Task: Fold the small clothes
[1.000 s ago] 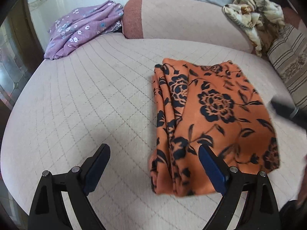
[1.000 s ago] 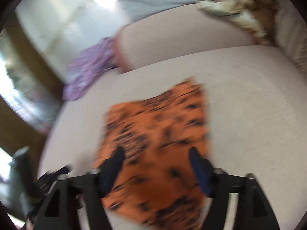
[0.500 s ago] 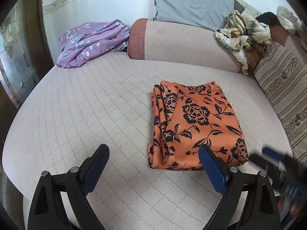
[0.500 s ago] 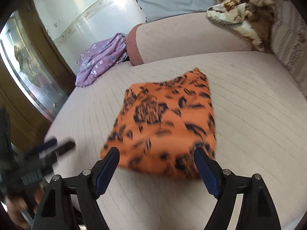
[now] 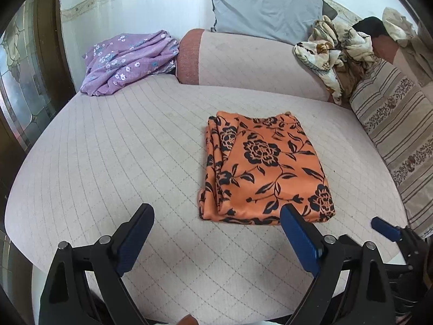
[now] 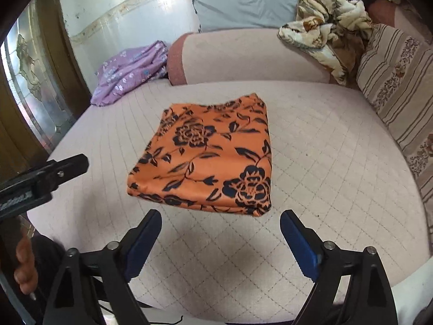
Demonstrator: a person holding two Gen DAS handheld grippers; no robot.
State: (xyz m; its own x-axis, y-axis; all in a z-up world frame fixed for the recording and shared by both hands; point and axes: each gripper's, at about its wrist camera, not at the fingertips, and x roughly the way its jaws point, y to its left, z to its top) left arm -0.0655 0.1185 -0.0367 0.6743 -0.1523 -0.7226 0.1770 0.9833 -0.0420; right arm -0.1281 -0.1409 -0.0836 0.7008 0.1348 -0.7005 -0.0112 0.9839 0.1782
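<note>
Quilted pale pink sofa seat point(image 5: 113, 146) fills both wrist views. Above its near edge the left gripper point(image 5: 216, 237) hangs with its blue pads spread wide and nothing between them. The right gripper point(image 6: 220, 239) is likewise spread and empty, its jaws having just been opening. Just beyond both lies the folded orange floral garment point(image 5: 263, 168), flat on the seat, untouched. Farther back, a purple flowered cloth point(image 5: 127, 61) sits at the left corner, a grey pillow point(image 5: 263, 6) and a crumpled cream blanket point(image 5: 333, 51) against the backrest.
</note>
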